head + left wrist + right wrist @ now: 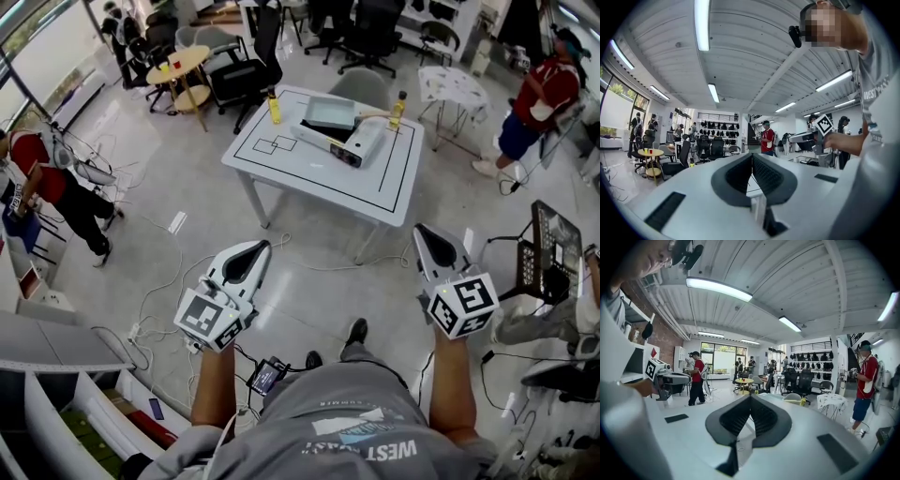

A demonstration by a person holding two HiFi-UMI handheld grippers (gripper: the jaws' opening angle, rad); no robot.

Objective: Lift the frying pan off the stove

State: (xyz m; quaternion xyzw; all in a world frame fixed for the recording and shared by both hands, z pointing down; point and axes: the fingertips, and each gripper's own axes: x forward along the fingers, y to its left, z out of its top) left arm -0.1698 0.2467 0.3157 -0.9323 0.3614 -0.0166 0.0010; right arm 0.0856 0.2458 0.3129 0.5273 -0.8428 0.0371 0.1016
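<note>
The frying pan (330, 113), square and grey, sits on a white portable stove (349, 143) on the white table (281, 169) ahead of me. Both grippers hang over the floor, well short of that table. In the head view my left gripper (254, 247) is shut with nothing in it. My right gripper (426, 231) is likewise shut and empty. The left gripper view shows its dark pads (764, 173) pressed together, and the right gripper view shows the same for its pads (761, 416). Neither gripper view shows the pan.
Two yellow bottles (275, 106) (397, 111) stand on the table beside the stove. Cables (169, 281) trail across the floor. A screen on a stand (553, 248) is at right, shelves (66, 412) at lower left. People (539, 98) and office chairs (244, 70) surround the table.
</note>
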